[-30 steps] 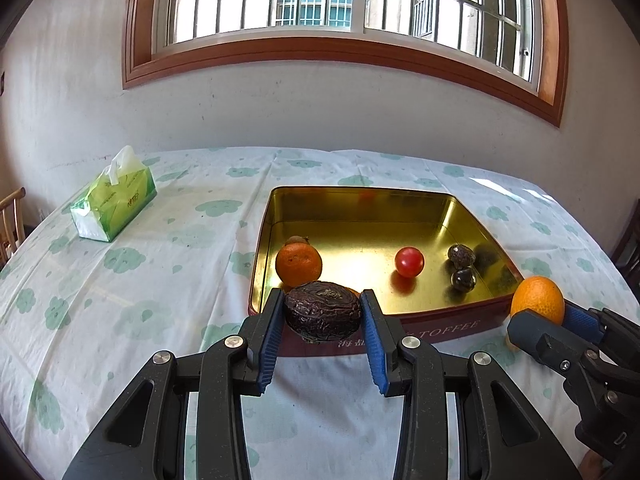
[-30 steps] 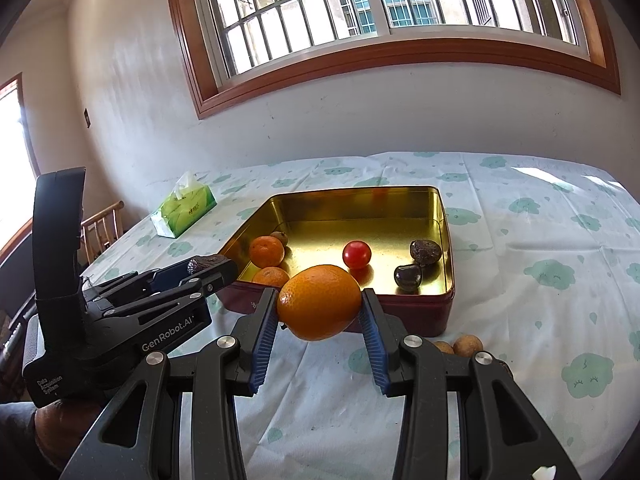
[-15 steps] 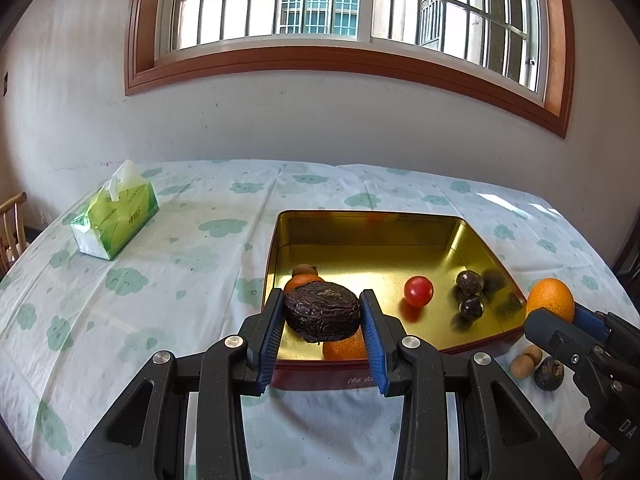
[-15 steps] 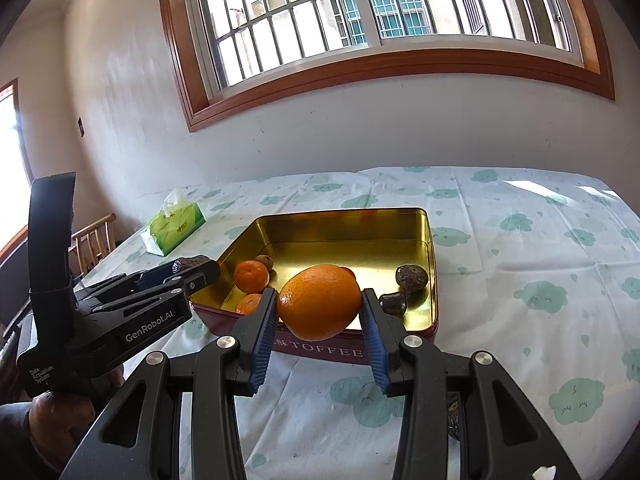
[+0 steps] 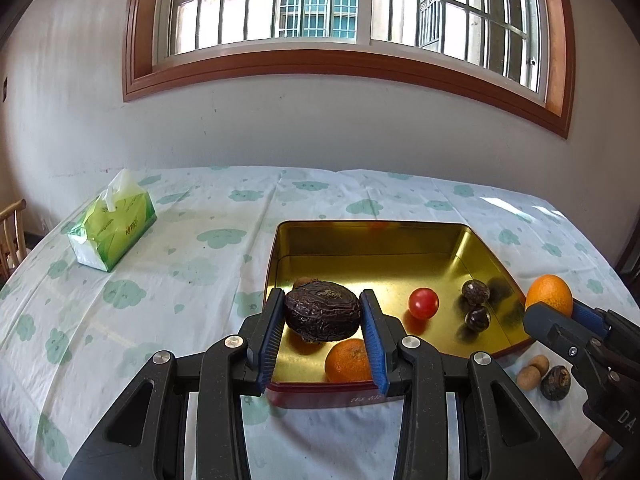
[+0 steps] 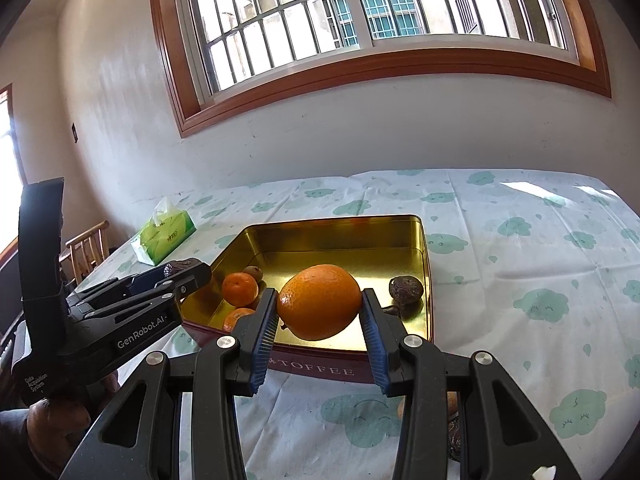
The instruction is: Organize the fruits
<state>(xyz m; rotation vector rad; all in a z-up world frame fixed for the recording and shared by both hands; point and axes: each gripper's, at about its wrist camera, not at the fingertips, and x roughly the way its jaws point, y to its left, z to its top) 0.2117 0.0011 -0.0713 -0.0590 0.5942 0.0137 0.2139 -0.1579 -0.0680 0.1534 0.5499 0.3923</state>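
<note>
My left gripper (image 5: 322, 316) is shut on a dark wrinkled passion fruit (image 5: 322, 310) and holds it above the near left part of the gold tin tray (image 5: 376, 236). My right gripper (image 6: 319, 312) is shut on a large orange (image 6: 320, 300), held above the tray's near edge (image 6: 320, 366). In the tray lie a small mandarin (image 5: 346, 362), a red tomato (image 5: 423, 303) and two dark small fruits (image 5: 475, 292). The right gripper with its orange (image 5: 549, 294) shows at the right of the left wrist view.
A green tissue box (image 5: 112, 228) stands at the far left of the table. Two small brown fruits (image 5: 532, 372) and a dark one (image 5: 555, 377) lie on the cloth right of the tray. A wooden chair (image 6: 86, 252) stands at the left table edge.
Both grippers have risen and moved forward over the tray, each still holding its fruit. The loose fruits right of the tray have come into the left view.
</note>
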